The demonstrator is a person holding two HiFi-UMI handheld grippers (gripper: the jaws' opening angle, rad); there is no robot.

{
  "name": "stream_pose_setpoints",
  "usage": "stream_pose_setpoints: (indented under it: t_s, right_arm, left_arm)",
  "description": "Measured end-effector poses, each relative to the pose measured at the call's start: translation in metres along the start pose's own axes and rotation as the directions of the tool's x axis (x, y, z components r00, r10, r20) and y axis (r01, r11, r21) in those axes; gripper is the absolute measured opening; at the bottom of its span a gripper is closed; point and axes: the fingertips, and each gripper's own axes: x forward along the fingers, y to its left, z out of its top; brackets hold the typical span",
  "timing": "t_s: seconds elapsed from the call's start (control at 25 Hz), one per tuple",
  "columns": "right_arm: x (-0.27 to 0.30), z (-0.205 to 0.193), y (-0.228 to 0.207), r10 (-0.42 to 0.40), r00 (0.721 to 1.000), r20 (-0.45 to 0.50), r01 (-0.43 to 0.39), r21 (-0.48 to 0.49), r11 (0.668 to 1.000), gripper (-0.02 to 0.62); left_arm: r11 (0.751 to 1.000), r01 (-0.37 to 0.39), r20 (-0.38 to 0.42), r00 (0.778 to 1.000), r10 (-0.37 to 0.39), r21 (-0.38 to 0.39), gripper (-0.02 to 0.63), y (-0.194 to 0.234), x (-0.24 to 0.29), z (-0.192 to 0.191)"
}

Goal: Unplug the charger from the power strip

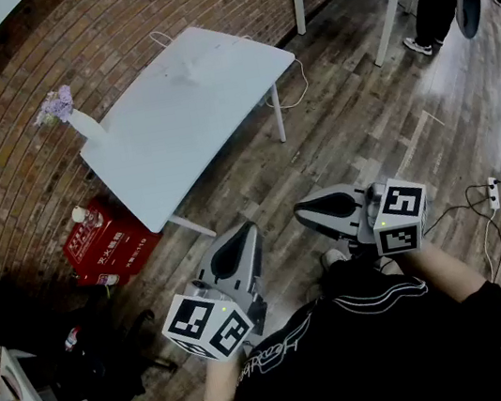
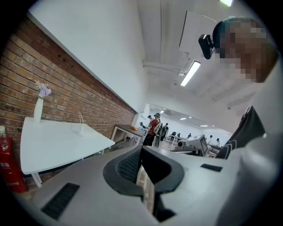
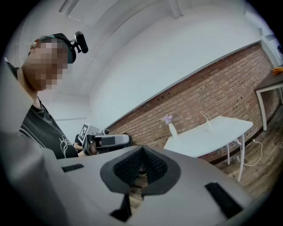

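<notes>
Charger (image 1: 196, 59) seems to be the small white lump near the table's (image 1: 172, 132) far edge, though it is too small to be sure. It is likely light, rigid and smooth, so pinch its body, not the cord. The left gripper (image 1: 248, 233) and right gripper (image 1: 302, 211) hold their jaws together, empty, well apart from it.

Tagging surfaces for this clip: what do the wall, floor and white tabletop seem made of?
Wall: matt red-brown brick, mortar lines show. Floor: grey-brown plank pattern with sheen, wood or laminate. Tabletop: smooth white, probably laminate or painted board.
</notes>
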Motion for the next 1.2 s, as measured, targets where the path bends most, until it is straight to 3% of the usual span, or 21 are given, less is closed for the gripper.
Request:
stream_pose_setpoints:
  t_s: [0.44, 0.88, 1.2]
  right_arm:
    - [-0.01, 0.01, 0.004, -0.02, 1.0, 0.023, 0.021, -0.016, 1.0, -0.003]
    - [-0.016, 0.03, 0.016, -0.058, 0.998, 0.021, 0.059, -0.054, 0.997, -0.003]
    - [-0.011, 0.037, -0.033, -0.076, 0.997, 0.012, 0.076, -0.019, 0.997, -0.002]
  left_arm:
    - [0.999, 0.013, -0.017, 1.0, -0.013, 0.034, 0.005, -0.012, 0.004, 0.005]
    - [0.998, 0.016, 0.029, 0.999, -0.018, 0.057, 0.005, -0.013, -0.01, 0.025]
    - [0.999, 0.002, 0.003, 1.0, -0.003, 0.035, 0.005, 0.014, 0.027, 0.029]
